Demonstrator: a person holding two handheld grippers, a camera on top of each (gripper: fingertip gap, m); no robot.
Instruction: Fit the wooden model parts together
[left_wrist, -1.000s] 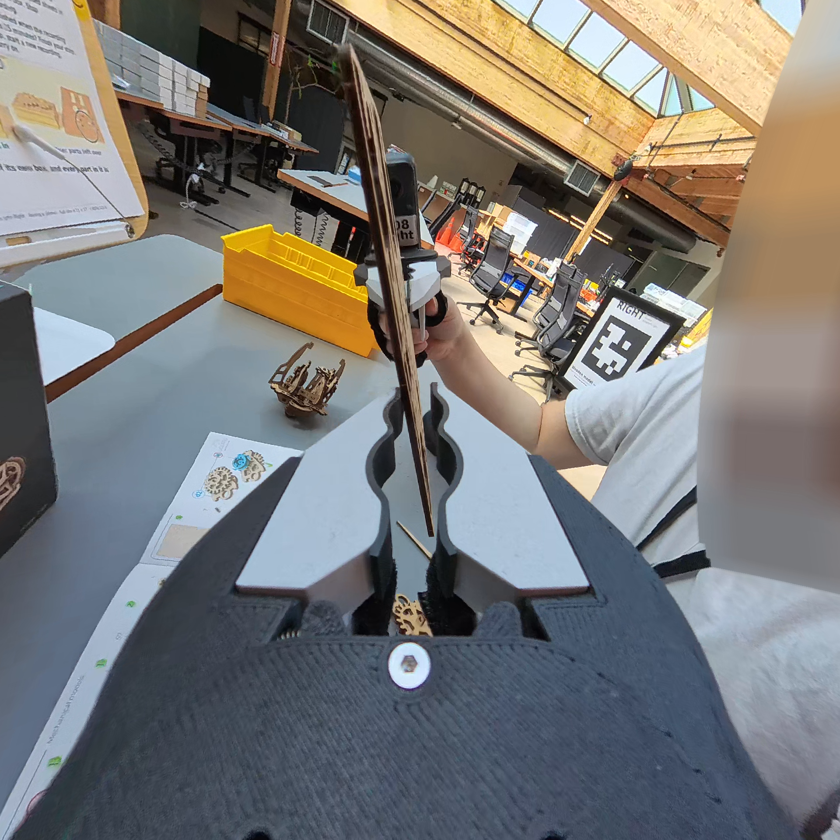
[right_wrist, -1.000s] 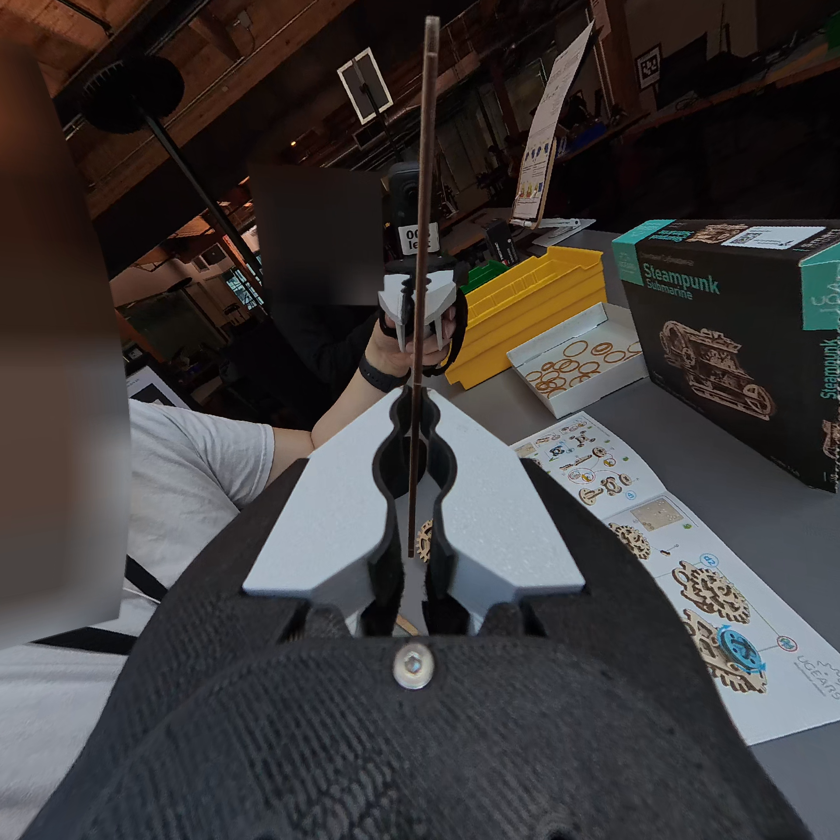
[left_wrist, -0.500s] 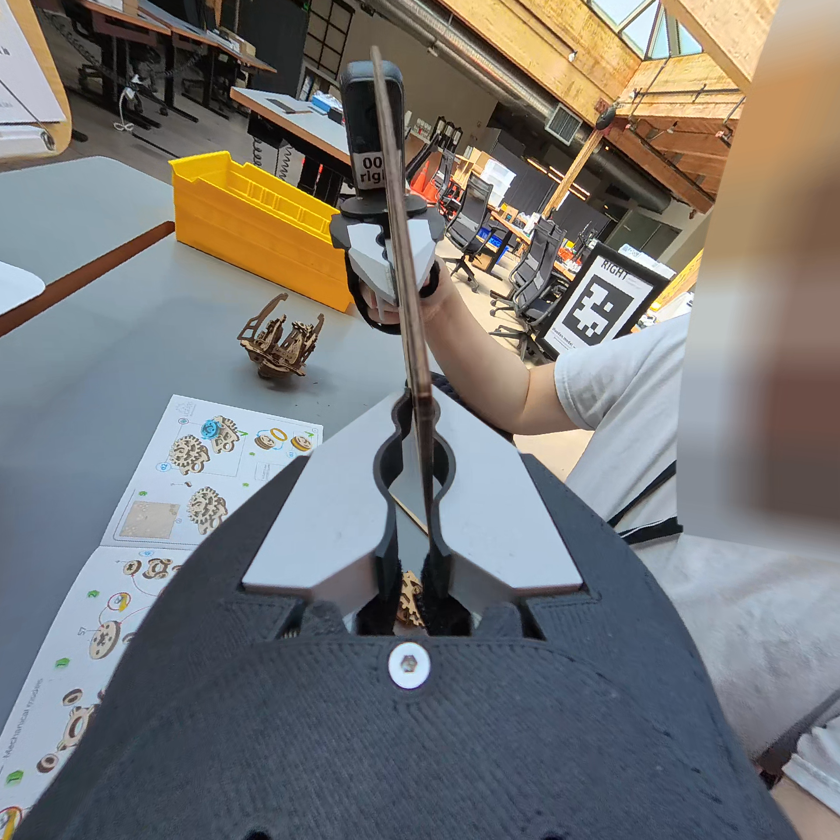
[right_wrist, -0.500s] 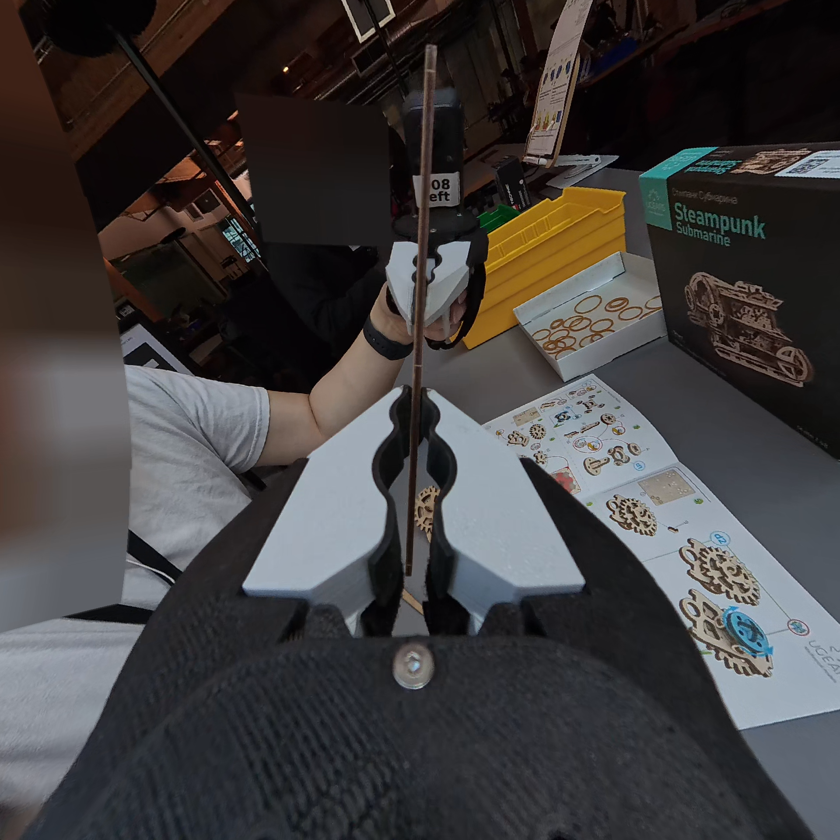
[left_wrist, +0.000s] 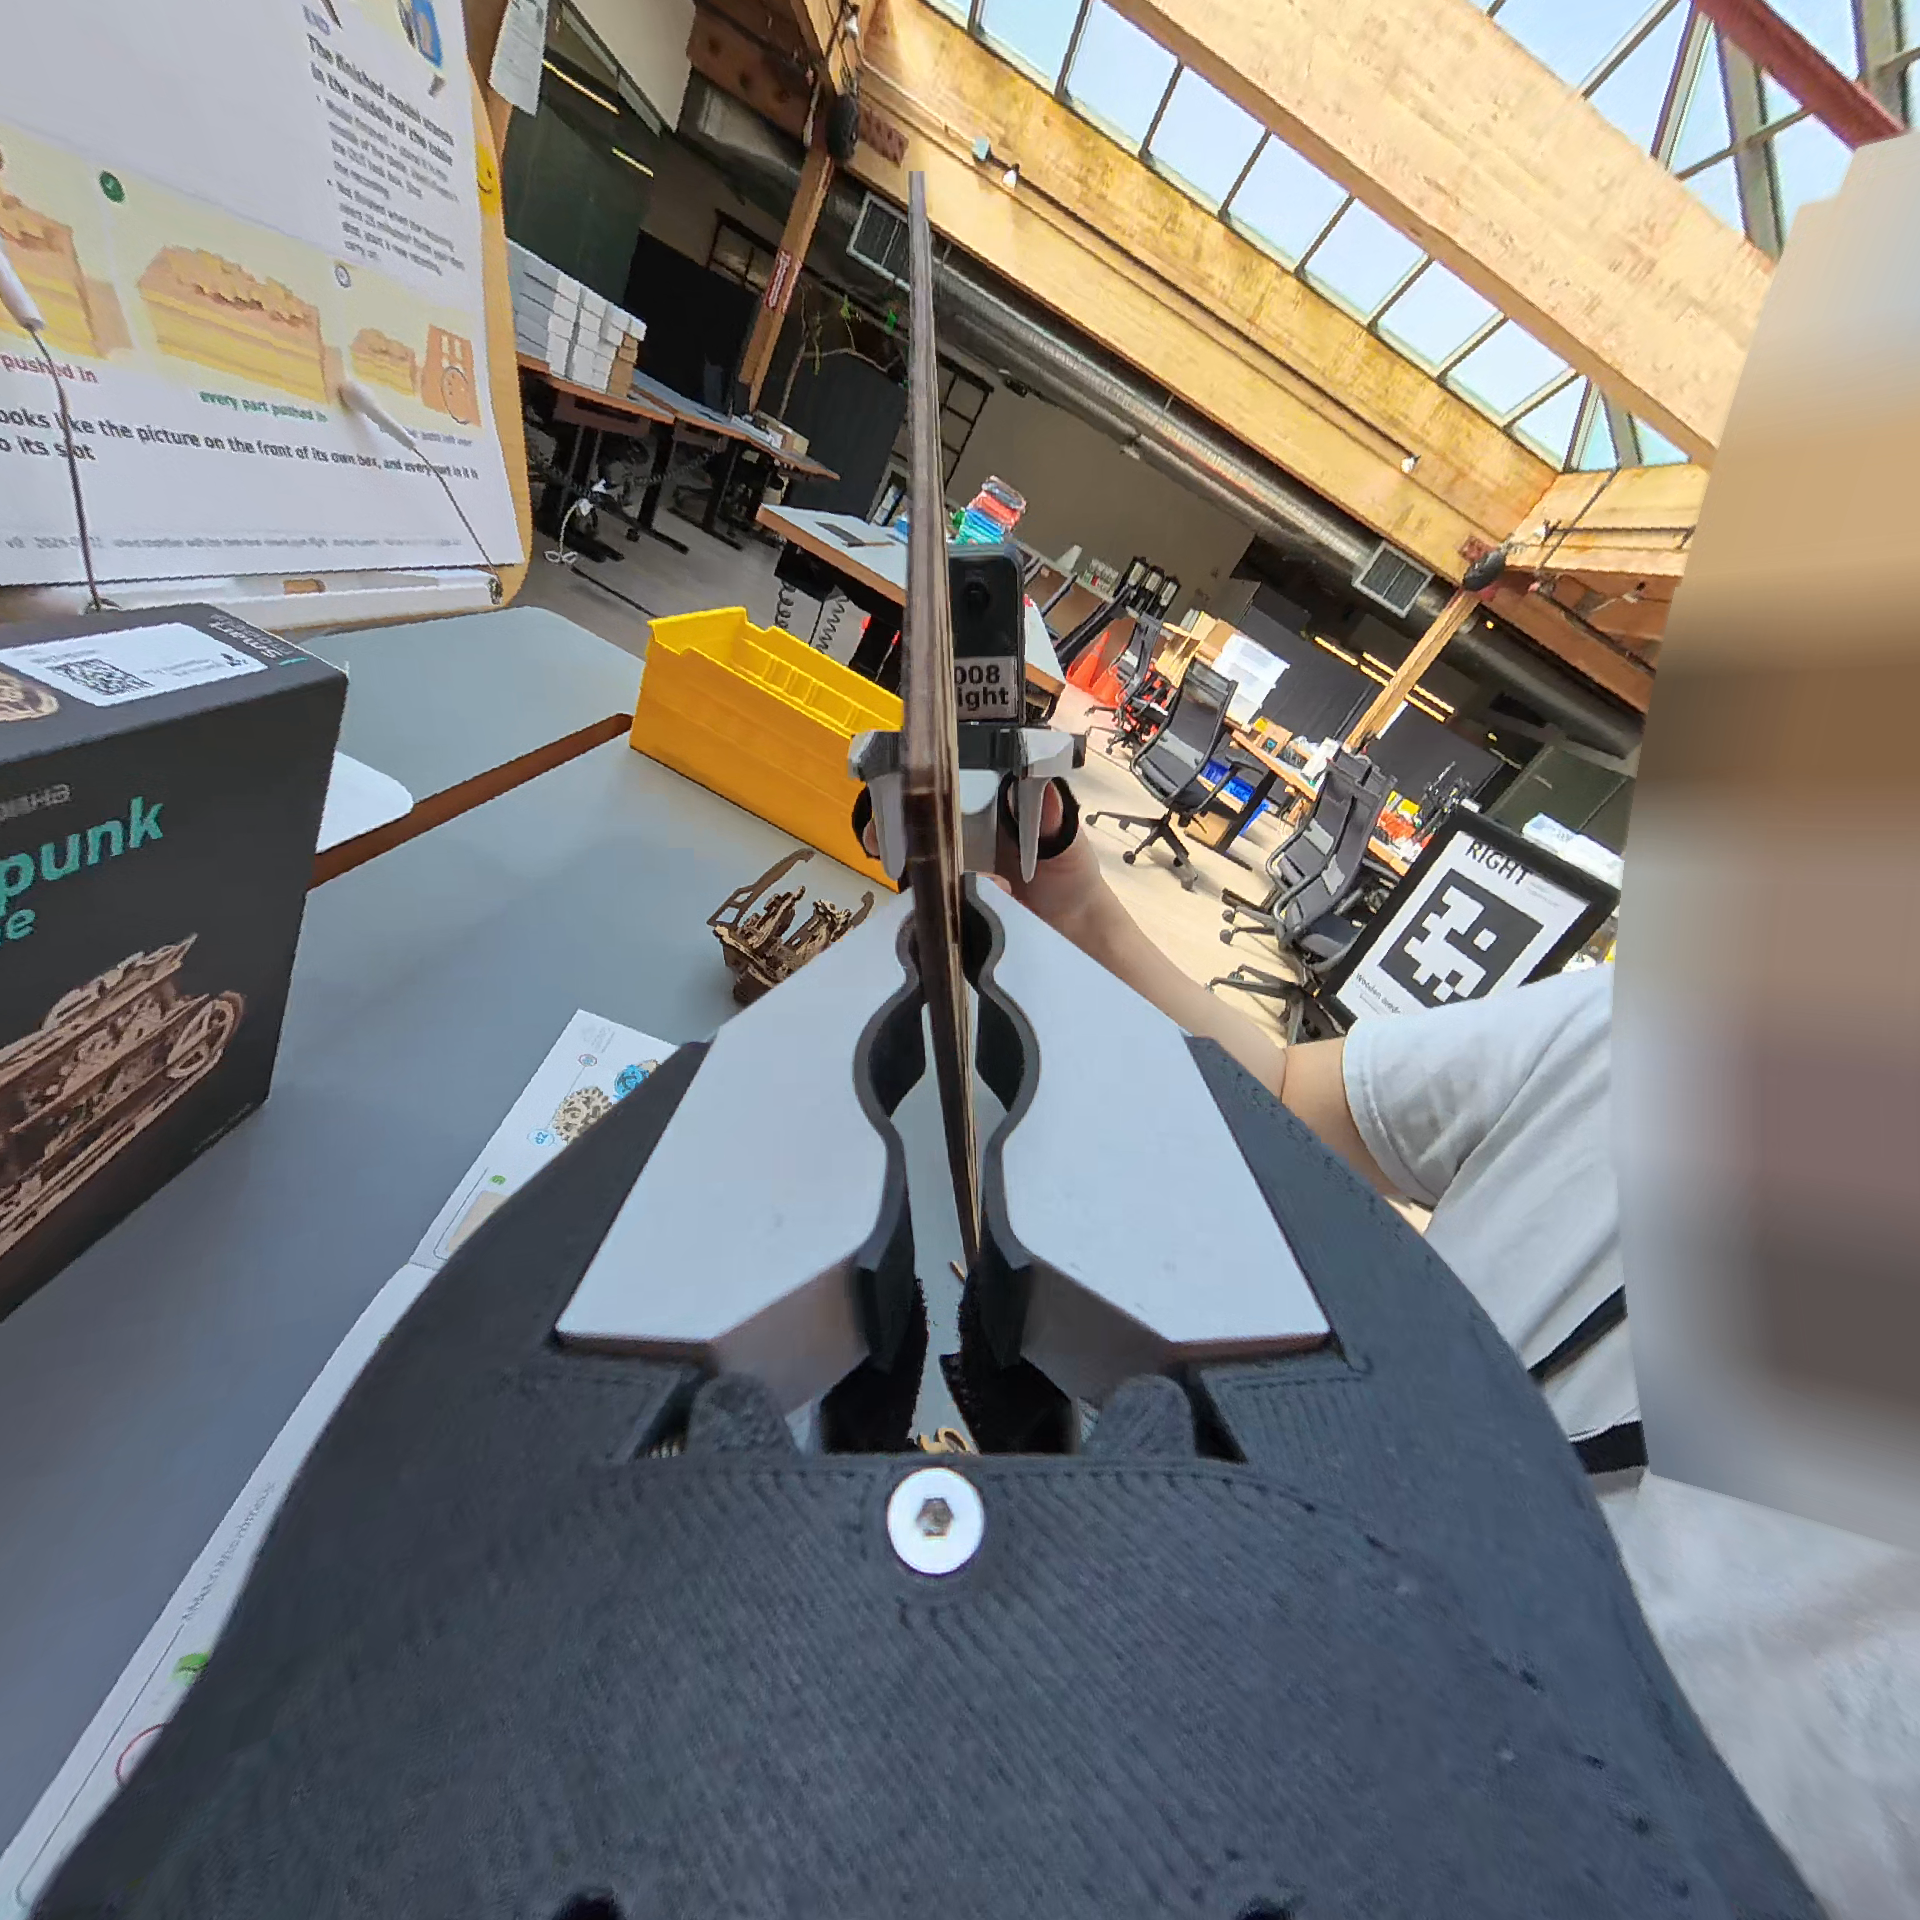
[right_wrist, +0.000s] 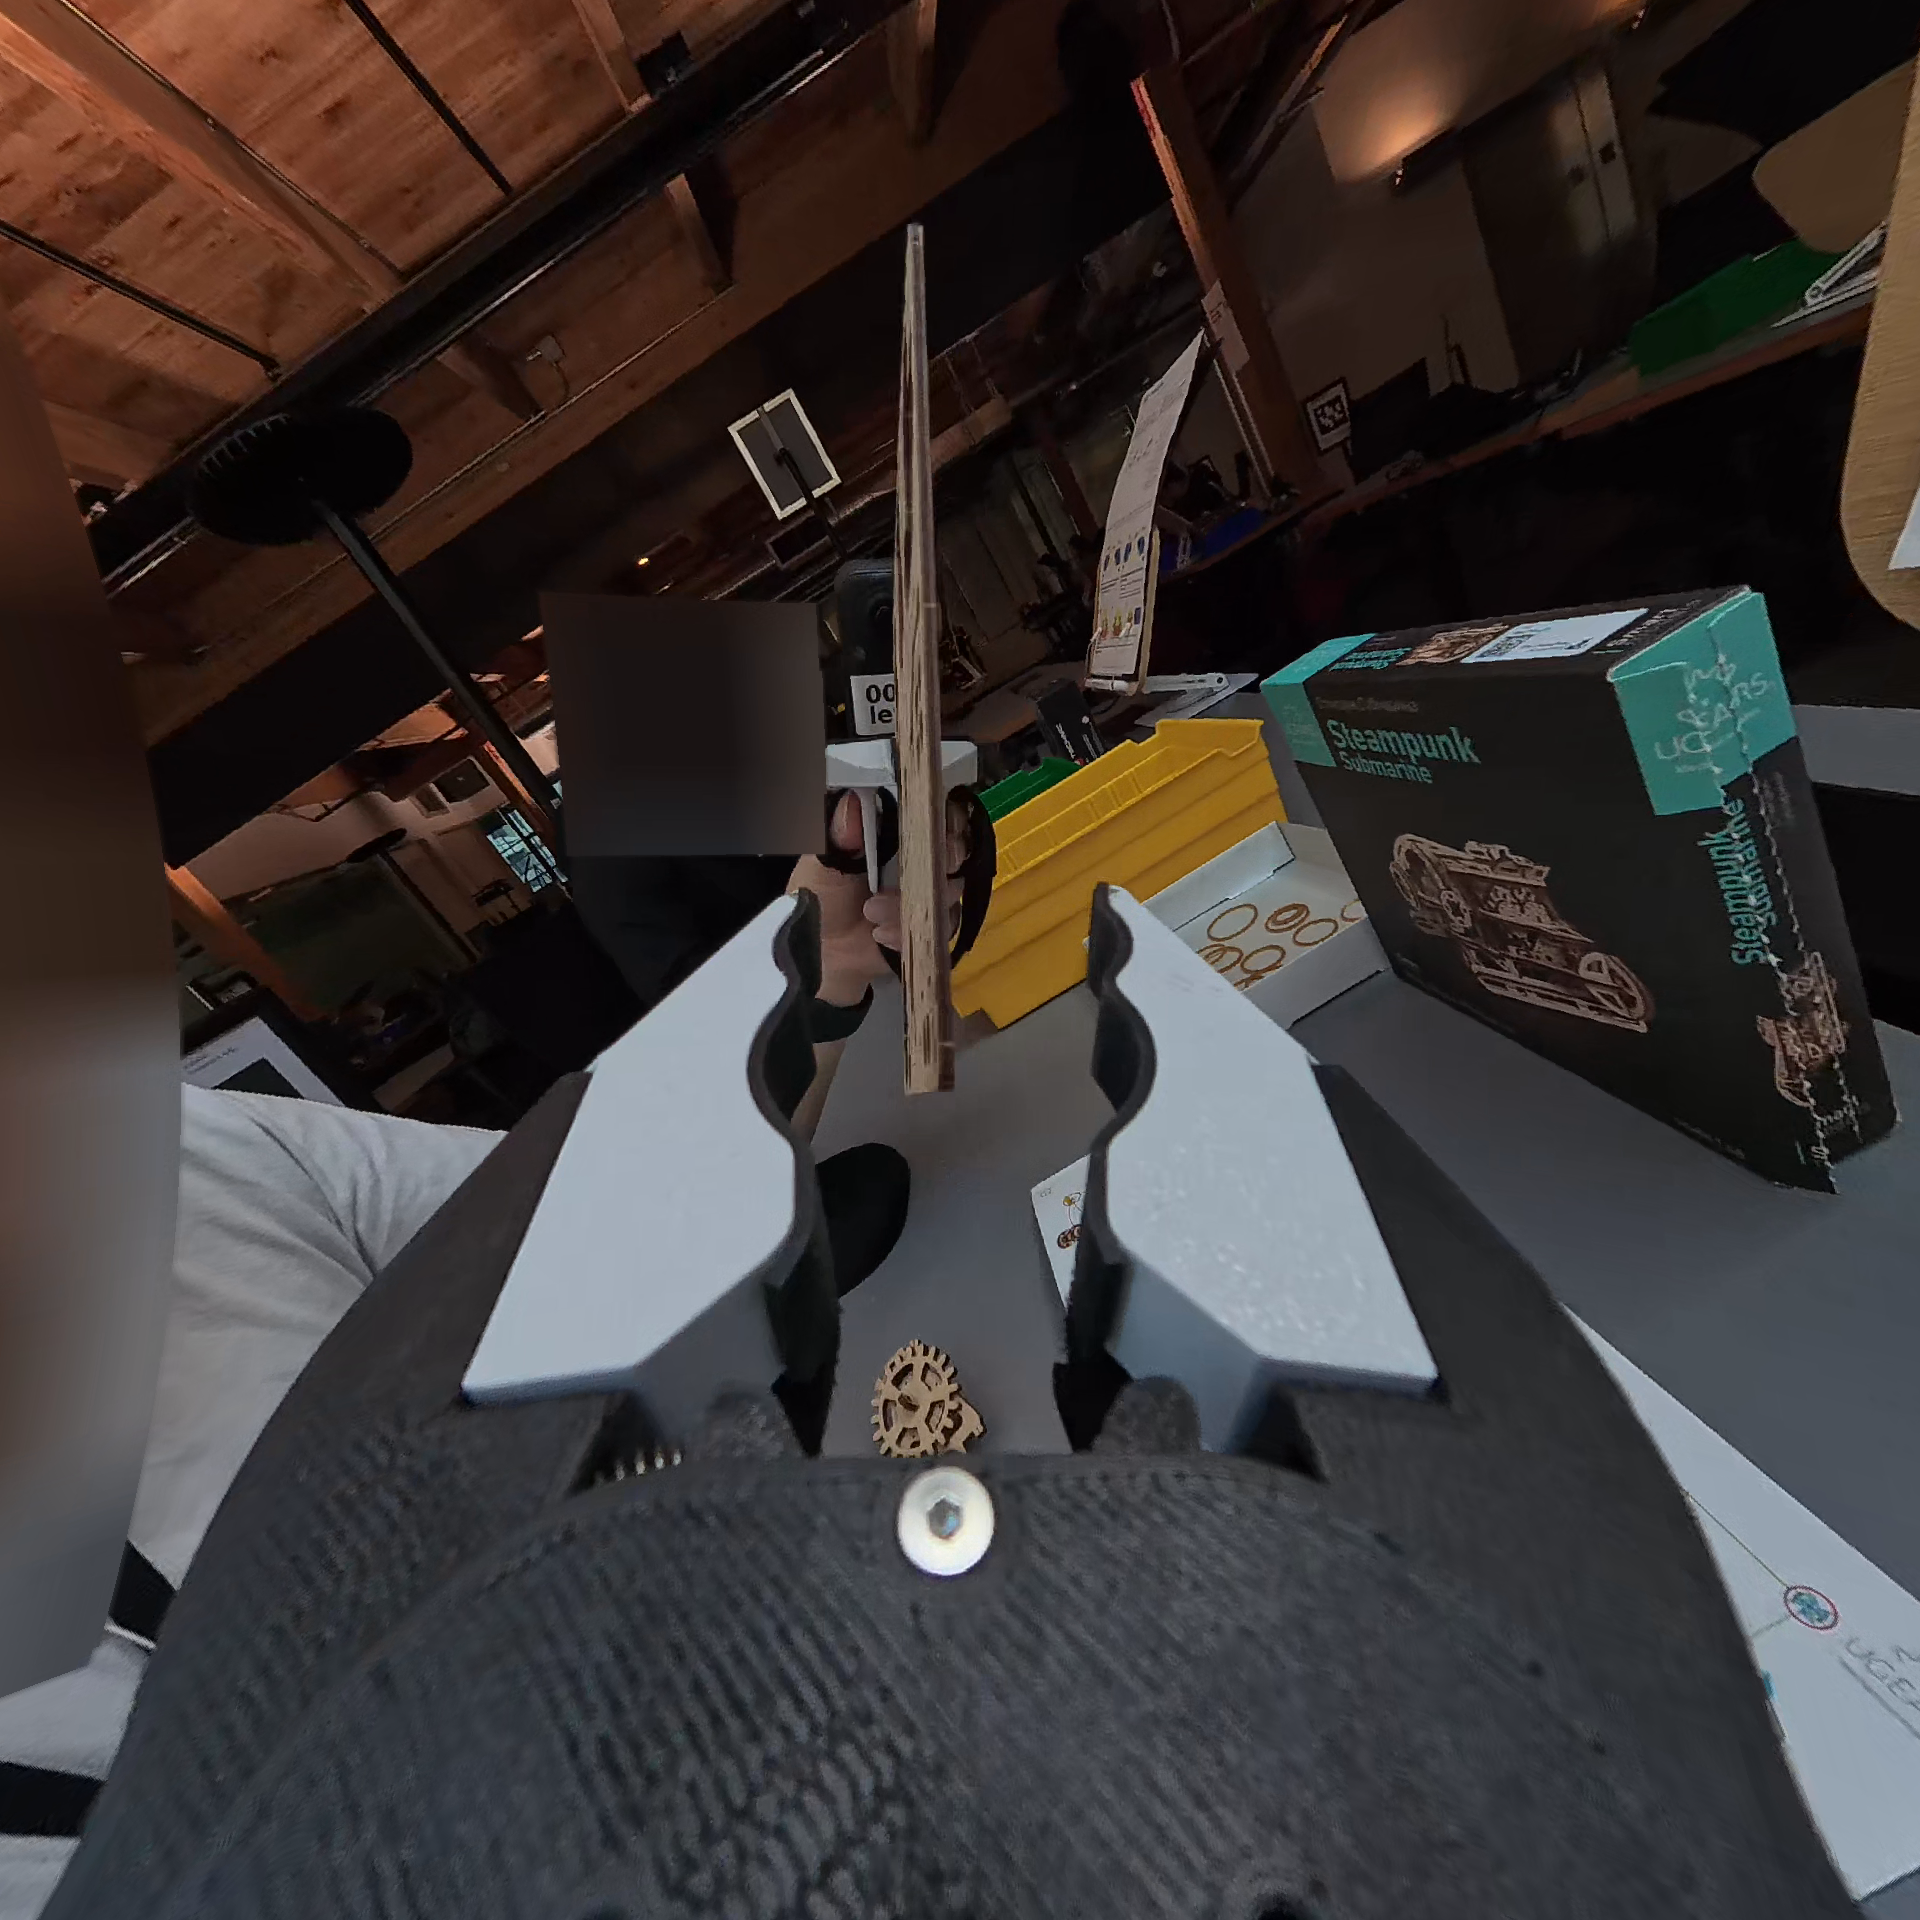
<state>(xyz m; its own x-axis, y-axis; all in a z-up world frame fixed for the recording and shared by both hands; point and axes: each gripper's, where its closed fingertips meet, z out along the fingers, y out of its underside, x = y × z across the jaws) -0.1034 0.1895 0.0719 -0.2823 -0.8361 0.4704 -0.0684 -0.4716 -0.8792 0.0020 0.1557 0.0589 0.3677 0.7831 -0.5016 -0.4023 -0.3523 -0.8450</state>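
Note:
A thin wooden parts sheet stands edge-on and upright. My left gripper is shut on its lower edge. In the right wrist view the sheet hangs between the spread jaws of my right gripper, which is open and does not touch it. The left gripper shows behind the sheet there, and the right gripper shows behind it in the left wrist view. A partly built wooden model sits on the grey table. A small wooden gear piece lies on the table below my right gripper.
A black kit box stands on the table, with a yellow bin and a white tray of wooden rings beside it. An instruction sheet lies flat on the table. A sign board stands at the back left. The person's torso is close by. Left tips and right tips are each some 25 cm from the small wooden gear piece.
My right gripper has opened and let go of the wooden sheet. My left gripper still holds it. Both views have tilted upward a little.

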